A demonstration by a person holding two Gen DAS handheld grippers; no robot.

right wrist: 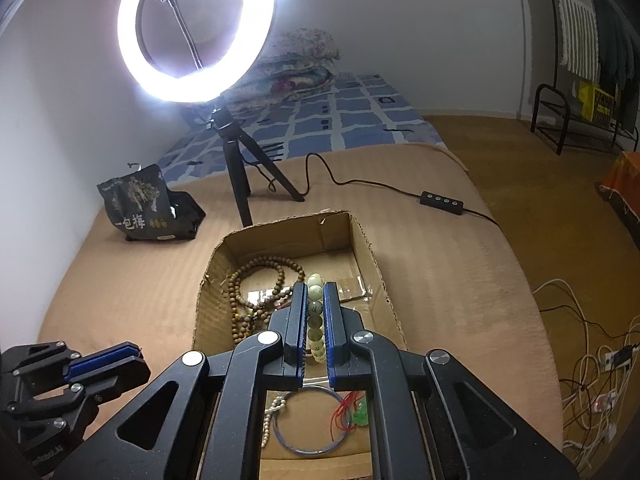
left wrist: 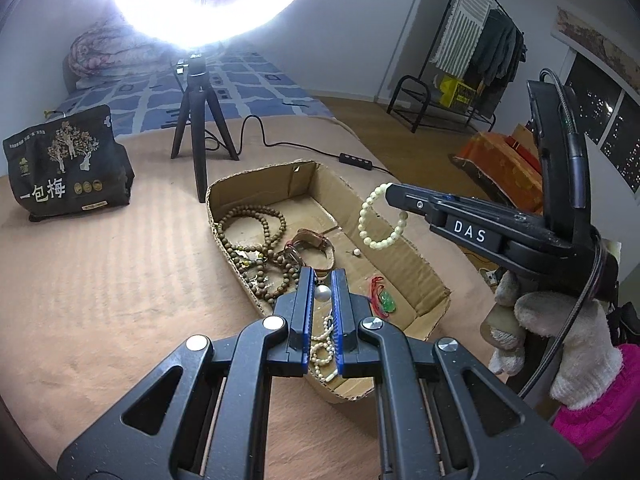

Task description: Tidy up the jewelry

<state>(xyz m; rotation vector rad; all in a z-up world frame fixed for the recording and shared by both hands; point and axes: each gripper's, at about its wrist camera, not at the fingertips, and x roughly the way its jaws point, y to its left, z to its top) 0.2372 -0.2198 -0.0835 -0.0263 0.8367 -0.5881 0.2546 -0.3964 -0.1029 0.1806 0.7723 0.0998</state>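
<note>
nearby, tripod (left wrist: 199, 128) and snack bag (left wrist: 68, 164) beyond jewelry box (left wrist: 416, 264)

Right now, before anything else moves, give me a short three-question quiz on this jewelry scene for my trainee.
1. True or false: the right gripper has its jaws shut on the pale bead bracelet.
2. Where does the green pendant lie? A: inside the cardboard box. B: on the blanket. C: beside the black bag.
3. What stands beyond the box's far end?
Key: 1 true. 2 A. 3 the ring light's tripod.
</note>
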